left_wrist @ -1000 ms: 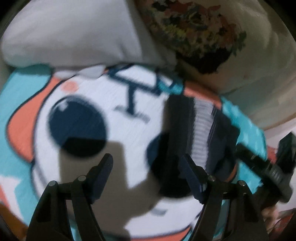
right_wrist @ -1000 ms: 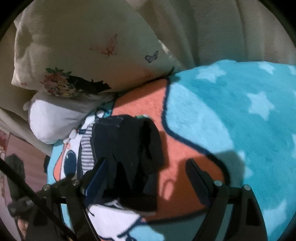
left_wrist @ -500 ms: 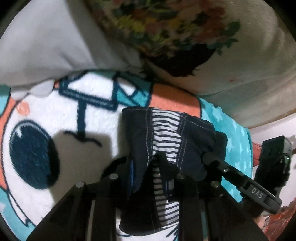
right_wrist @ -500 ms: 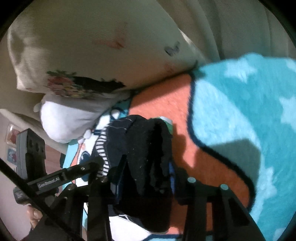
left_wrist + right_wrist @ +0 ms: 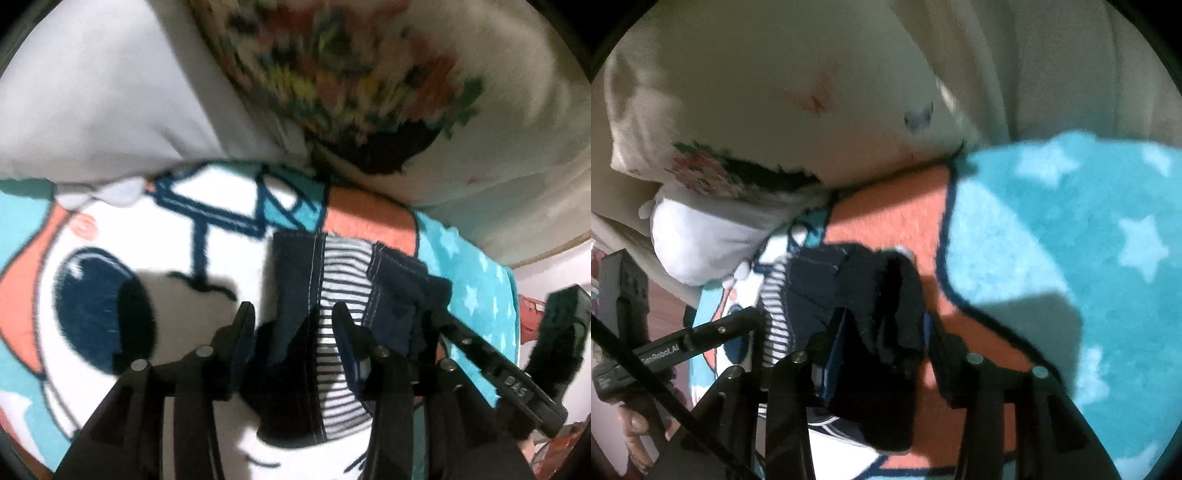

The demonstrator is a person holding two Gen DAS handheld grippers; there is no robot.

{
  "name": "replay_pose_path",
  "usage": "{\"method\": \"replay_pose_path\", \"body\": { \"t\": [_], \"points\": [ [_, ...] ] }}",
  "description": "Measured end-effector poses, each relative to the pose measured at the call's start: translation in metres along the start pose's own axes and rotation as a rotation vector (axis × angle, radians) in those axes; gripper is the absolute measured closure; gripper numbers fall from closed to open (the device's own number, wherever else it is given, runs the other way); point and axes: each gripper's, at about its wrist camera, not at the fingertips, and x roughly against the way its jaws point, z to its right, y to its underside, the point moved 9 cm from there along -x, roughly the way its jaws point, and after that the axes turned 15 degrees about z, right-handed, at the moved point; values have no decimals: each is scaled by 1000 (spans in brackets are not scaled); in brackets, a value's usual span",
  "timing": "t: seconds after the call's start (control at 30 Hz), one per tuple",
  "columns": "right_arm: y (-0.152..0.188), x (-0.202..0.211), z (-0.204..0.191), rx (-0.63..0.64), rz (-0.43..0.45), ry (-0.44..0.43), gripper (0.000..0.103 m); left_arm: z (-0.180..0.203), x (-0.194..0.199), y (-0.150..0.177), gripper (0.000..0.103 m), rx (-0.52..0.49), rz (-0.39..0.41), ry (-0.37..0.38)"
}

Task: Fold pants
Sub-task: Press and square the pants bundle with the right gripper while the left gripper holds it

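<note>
A fleece blanket (image 5: 1071,229), teal with pale stars and printed with a big cartoon face in white, orange and navy, covered the whole working surface. Along its far edge lay a cream pillow (image 5: 798,92) with a floral print and small butterflies, and tucked under it a smaller white cushion (image 5: 698,240).

The pants (image 5: 306,295), dark navy with white topstitching and a striped inner lining, sat on the white and orange part of the blanket, just short of the pillows. They were already gathered into a small, thick bundle, so most of the folding looked done; what remained, by my reading, was a last fold or squaring and flattening of the bundle, which was lumpy and uneven on its right side.

The left gripper (image 5: 295,332) had the bundle's left portion between its jaws, which were opening; the right finger lay over the striped lining, while the left finger stood apart from the cloth, so it was not clamping. The right gripper (image 5: 886,332) straddled the black folded edge on the bundle's right side, its jaws also easing apart; the cloth filled the gap and seemed to touch the inner faces, though whether it was pinched I could not tell for certain.
</note>
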Motion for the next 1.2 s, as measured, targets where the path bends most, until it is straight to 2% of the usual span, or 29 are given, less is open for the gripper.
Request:
{"method": "replay_pose_path", "body": {
  "t": [0.03, 0.07, 0.17, 0.23, 0.33, 0.4, 0.5, 0.57, 0.67, 0.8, 0.97, 1.1, 1.2],
  "points": [
    [-4, 7, -6, 17, 27, -3, 56, -2, 5, -2, 47, 0, 17, -11],
    [-9, 17, -16, 42, 58, -13, 56, -6, 11, -4, 45, -2, 32, -27],
    [-6, 24, -36, 82, 71, -43, 56, -17, 19, -3, 44, -18, 53, -83],
    [8, 17, -45, 102, 36, -59, 56, -26, 20, 4, 44, -21, 43, -108],
    [33, 2, -40, 121, -33, -18, 56, -42, 17, 19, 44, -28, 13, -145],
    [48, -8, -30, 141, -82, 20, 56, -47, 13, 33, 44, -27, -20, -143],
    [54, -12, -22, 147, -97, 53, 54, -45, 2, 57, 44, -64, -93, -143],
    [53, -6, -20, 111, -83, 54, 52, -42, 2, 62, 44, -86, -95, -144],
    [52, 4, -24, 142, -43, 74, 52, -36, 5, 63, 44, -119, -78, -138],
    [68, -8, -16, 128, -103, 118, 50, -42, -6, 73, 44, -136, -133, -152],
    [65, 8, -15, 72, -53, 143, 45, -44, 10, 63, 44, -140, -100, -112],
    [57, 31, -20, 74, 14, 195, 44, -40, 33, 50, 43, -182, -25, -87],
    [62, 44, -27, 57, 46, 228, 40, -33, 51, 40, 37, -233, 38, -76]
  ]
}}
